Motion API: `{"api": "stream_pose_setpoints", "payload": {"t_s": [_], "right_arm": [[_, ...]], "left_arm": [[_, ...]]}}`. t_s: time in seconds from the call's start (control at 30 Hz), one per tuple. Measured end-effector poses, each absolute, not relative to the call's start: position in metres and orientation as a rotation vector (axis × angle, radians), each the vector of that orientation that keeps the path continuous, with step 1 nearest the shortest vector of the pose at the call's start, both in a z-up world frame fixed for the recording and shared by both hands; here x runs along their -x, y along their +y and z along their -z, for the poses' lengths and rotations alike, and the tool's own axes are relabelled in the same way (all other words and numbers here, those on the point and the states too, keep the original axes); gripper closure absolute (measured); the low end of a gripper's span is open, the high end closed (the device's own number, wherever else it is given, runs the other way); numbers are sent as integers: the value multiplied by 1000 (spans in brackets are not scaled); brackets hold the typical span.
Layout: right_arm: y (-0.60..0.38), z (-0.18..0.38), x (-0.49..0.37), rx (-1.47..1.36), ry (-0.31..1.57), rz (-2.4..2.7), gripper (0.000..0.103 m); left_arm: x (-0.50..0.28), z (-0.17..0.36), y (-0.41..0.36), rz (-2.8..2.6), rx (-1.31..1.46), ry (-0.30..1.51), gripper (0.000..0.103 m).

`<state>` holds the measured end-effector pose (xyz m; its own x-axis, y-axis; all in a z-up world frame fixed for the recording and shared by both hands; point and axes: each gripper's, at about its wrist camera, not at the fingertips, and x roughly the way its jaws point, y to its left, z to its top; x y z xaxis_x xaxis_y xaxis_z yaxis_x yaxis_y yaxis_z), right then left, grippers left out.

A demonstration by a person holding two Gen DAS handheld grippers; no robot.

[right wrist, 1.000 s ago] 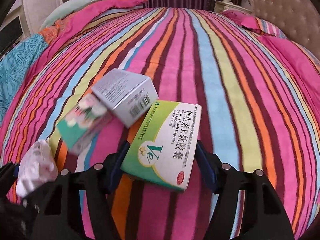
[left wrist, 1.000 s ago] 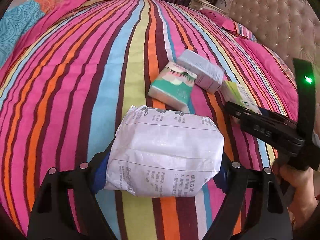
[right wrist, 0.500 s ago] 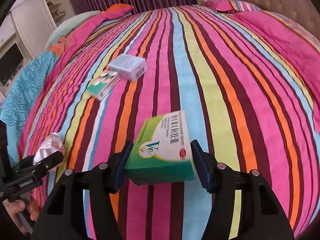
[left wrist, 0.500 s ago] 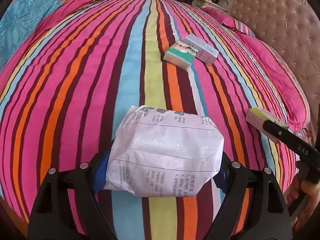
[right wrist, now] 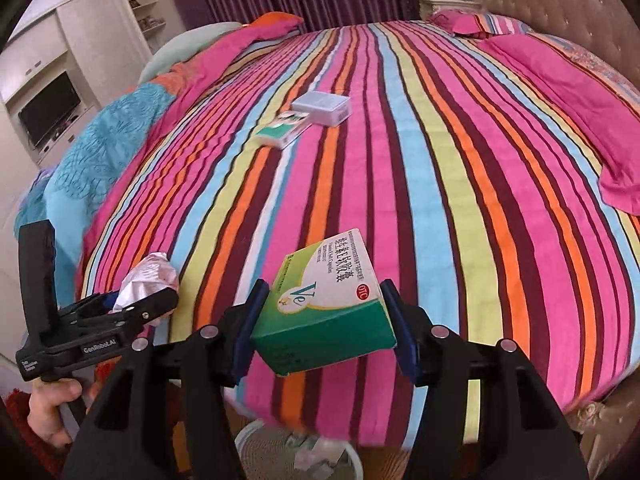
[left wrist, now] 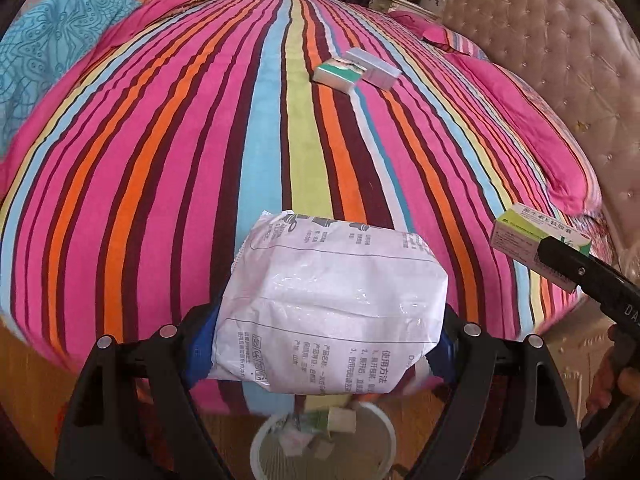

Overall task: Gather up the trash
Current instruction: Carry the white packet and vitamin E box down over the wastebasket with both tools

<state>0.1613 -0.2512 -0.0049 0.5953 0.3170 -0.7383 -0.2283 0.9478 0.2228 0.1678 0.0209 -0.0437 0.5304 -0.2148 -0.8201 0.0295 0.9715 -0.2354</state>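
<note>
I've got L gripper (left wrist: 328, 340) clamped on the white packet (left wrist: 332, 312), R gripper (right wrist: 324, 332) squeezing the green box (right wrist: 328, 304); bin (left wrist: 324, 448) sits just below both, so centre over the rim before letting go.

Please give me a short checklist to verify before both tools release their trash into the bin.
1. Left tool grips the white packet: ok.
2. Right tool grips the green box: ok.
3. White bin under left tool: ok.
4. Bin directly under green box: cannot tell, only its rim shows.
5. Room left in bin: ok, some trash inside.
6. Bed cleared: not ok, teal box and grey box remain.
</note>
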Motion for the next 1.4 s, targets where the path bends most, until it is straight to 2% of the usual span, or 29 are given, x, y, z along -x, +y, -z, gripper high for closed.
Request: {"api": "stream_pose_setpoints", "payload": {"t_s": [0.27,0.6,0.93,1.4], "right_arm": [[-245,4,-110,-106,897,-343,49],[-236,29,-56,-138,977,-358,49],[-226,84,-30,-132,1144,-330,49],[-221,159,-45,-155,1437,-276,49]], "left_arm": [[-112,49,18,183,165,1025,22],[-50,94,9,212,137,1145,22],[-43,143,-2,243,132,1311,22],[-48,192,-10,253,145,1507,22]]}}
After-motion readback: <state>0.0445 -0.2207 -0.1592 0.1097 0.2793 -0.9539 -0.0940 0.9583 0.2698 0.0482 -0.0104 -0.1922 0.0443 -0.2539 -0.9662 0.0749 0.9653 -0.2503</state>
